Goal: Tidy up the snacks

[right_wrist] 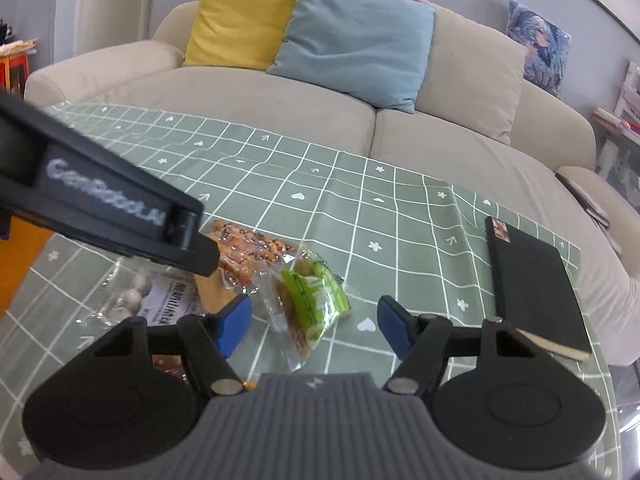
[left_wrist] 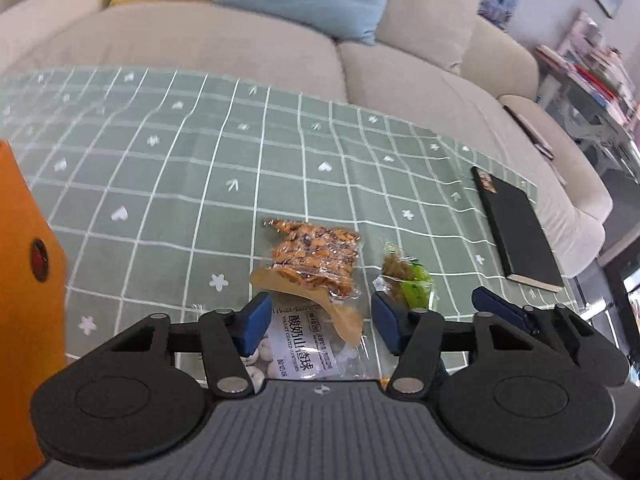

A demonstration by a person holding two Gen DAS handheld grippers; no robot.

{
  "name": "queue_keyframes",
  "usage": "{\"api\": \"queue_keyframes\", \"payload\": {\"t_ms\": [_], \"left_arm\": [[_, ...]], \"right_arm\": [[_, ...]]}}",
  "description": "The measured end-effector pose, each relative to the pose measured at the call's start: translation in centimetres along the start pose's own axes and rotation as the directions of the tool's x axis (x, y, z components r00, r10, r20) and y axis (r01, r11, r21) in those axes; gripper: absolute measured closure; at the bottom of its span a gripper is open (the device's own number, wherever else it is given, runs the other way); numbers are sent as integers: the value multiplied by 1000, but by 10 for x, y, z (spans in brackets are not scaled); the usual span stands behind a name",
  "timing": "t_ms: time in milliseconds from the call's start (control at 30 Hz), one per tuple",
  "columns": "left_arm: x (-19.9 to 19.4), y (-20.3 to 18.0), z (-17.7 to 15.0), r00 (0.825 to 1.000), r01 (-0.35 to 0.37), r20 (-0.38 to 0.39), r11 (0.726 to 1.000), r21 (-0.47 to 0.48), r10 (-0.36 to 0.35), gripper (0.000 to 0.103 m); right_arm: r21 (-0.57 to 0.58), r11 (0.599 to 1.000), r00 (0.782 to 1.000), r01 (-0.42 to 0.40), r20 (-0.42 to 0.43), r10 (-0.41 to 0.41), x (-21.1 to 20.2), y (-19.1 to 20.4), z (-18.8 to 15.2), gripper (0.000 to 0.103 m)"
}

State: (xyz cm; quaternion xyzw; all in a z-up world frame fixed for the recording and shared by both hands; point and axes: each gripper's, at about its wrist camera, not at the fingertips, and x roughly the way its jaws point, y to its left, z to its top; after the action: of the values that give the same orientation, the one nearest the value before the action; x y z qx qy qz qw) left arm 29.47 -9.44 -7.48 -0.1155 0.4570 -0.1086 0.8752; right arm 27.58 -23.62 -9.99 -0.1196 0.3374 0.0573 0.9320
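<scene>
Three snack packets (left_wrist: 316, 264) lie flat, long axes pointing sofaward.

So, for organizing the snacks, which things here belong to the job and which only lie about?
Belong to the job:
- orange snack pack
- green snack pack
- white yogurt-ball pack
- orange box, probably

Just lying about:
- black notebook
- sofa
- yellow cushion
- blue cushion
</scene>
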Motion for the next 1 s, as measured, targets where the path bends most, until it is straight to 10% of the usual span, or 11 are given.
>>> {"api": "queue_keyframes", "payload": {"t_ms": [367,533,1000], "left_arm": [[22,4,0,1000,-4,-26,999,-48,2,95],[12,0,0,1000,3,17,999,-32,-2,102],[-42,0,-14,999,41,15,999,-18,-41,103]], "right_arm": [[-4,1000,999,-7,-42,7,14,6,1,63],[4,1000,999,-19,-36,19,7,7,2,103],[1,999,999,-41,-3,41,-31,8,-12,103]]}}
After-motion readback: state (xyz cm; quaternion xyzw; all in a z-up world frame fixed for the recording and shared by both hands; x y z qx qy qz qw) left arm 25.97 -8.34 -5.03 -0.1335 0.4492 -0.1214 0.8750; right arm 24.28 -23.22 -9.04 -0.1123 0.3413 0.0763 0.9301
